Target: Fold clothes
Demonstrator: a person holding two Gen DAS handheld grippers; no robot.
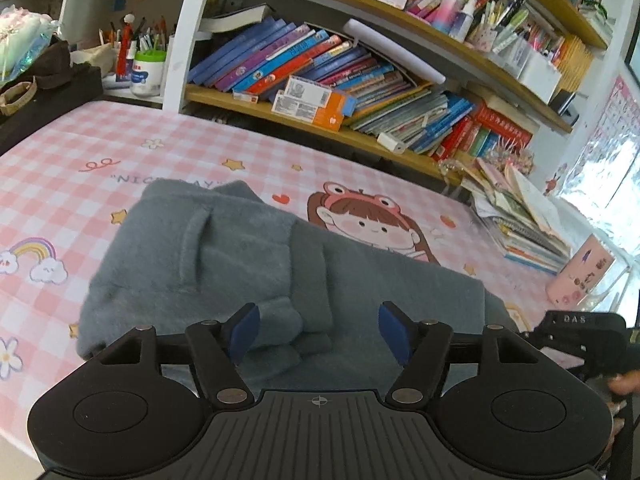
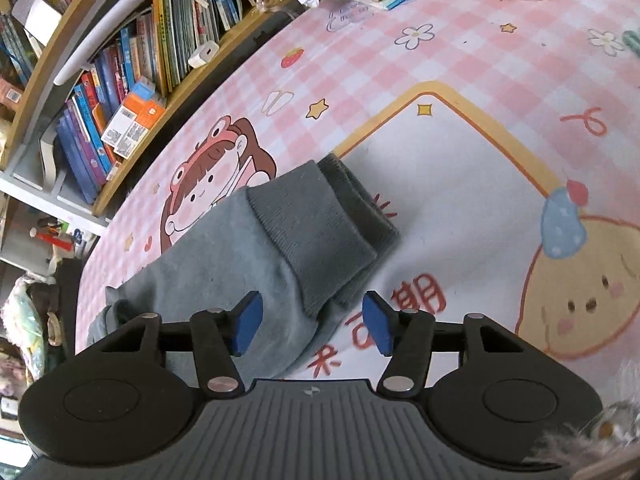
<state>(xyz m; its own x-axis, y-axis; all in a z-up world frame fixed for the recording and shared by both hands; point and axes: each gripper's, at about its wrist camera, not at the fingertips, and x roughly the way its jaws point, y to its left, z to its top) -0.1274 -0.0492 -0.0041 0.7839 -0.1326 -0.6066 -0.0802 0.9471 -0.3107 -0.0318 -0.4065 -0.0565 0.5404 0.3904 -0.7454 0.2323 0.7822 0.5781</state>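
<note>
- Grey fleece trousers point(image 1: 224, 256) lie on the tabletop point(image 1: 60, 168), over its pink checked cartoon cover.
- My left gripper point(image 1: 319, 330) hovers just above the trousers' near edge, fingers point(image 1: 245, 330) spread wide and holding nothing; a folded lump of fleece sits between them.
- From the left wrist I see a pocket slit and a long seam running up the cloth.
- My right gripper point(image 2: 312, 324) is over the leg end, fingers point(image 2: 378, 324) wide apart and holding nothing.
- Ribbed cuffs point(image 2: 320, 232), one darker than the other, lie stacked at that end, on the cover's white panel.
- I cannot tell whether either gripper touches the cloth.
- Bookshelf point(image 1: 360, 64) runs along the far edge of the tabletop, packed with leaning books.
- Loose books point(image 1: 520, 224) are piled at the far right corner, with a pink cup point(image 1: 580, 276) near them.
</note>
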